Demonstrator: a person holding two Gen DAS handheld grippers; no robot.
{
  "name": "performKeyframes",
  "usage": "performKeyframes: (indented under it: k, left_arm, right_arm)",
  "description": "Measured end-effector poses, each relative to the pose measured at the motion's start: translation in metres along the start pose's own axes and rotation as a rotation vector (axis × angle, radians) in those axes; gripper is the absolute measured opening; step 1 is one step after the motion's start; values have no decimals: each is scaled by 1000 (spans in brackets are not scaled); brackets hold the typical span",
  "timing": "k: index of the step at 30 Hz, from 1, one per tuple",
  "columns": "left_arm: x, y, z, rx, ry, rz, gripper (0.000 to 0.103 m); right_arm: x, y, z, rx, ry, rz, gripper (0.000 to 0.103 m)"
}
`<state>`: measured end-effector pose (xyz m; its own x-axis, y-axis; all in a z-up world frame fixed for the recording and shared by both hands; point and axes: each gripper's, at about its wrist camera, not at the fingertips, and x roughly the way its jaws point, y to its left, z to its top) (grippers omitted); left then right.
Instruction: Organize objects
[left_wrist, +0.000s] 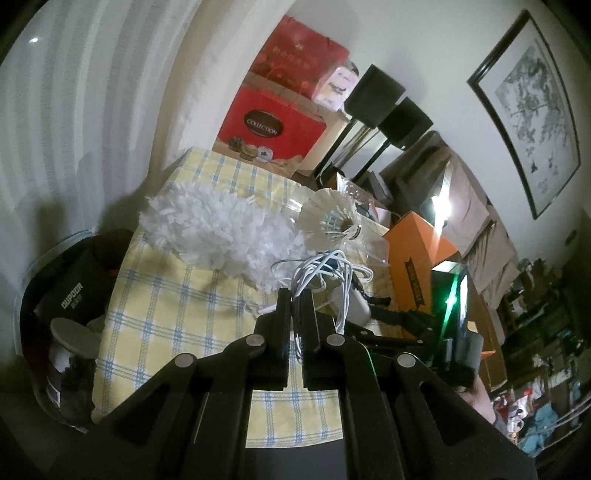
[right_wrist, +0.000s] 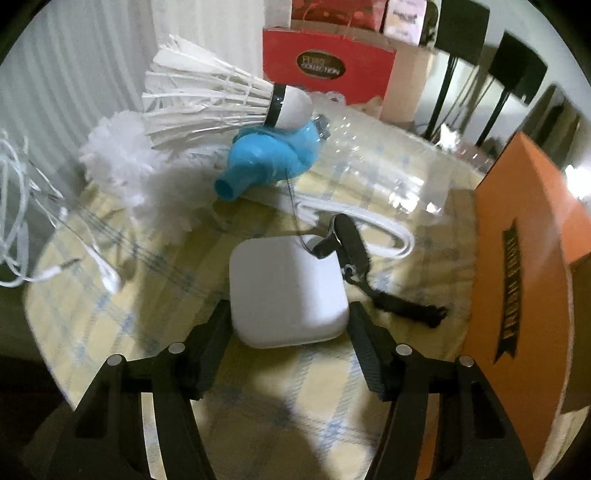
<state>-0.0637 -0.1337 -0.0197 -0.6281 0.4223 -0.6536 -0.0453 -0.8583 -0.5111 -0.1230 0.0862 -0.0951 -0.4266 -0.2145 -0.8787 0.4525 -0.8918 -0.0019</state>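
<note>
My left gripper (left_wrist: 295, 295) is shut on a tangled white earphone cable (left_wrist: 325, 271), which hangs lifted over the yellow checked tablecloth (left_wrist: 166, 314). The cable's plug and earbuds (right_wrist: 88, 266) trail at the left of the right wrist view. A white square case (right_wrist: 284, 291) lies flat on the cloth. My right gripper (right_wrist: 290, 317) stands open astride it, one finger (right_wrist: 216, 332) close to each side. From the left wrist view the case (left_wrist: 357, 309) shows just right of my fingers. A black clip with a tassel (right_wrist: 351, 243) is tied to the case's far corner.
A white fluffy duster (left_wrist: 214, 229), a shuttlecock (right_wrist: 207, 103), a blue plastic piece (right_wrist: 269, 158) and a clear bottle (right_wrist: 388, 158) lie beyond the case. An orange box (right_wrist: 528, 258) walls the right side. A dark bin (left_wrist: 66, 314) sits left of the table; red bags (left_wrist: 273, 122) stand behind.
</note>
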Motion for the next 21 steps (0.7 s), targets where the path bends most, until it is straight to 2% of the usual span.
performKeyframes:
  k: [3,7,10,11,15,18,21]
  left_arm:
    - [1,0,-1,-4,1,-3,4]
    - [3,0,-3,-3,3,-8,4]
    - [4,-1,-3,2,8,-9,4]
    - [4,-2,-3,2,9,-12,4]
    - [4,-2,-3,1,11,-13,4]
    - [4,-3,-3,2,12,-13,4]
    - [4,-4,-3,4,12,-14,4]
  right_arm:
    - [-4,-8,-1,100,29,147,64]
    - [-1,-23,-4,258,99,399,64]
    - [11,-33,-12,417,193,683,64]
    - [16,-35,-15,450,216,717,64]
    - [22,-40,-18,493,252,736,64]
    - [19,-44,-20,538,276,709,64]
    - [15,-50,-16,561,277,644,65]
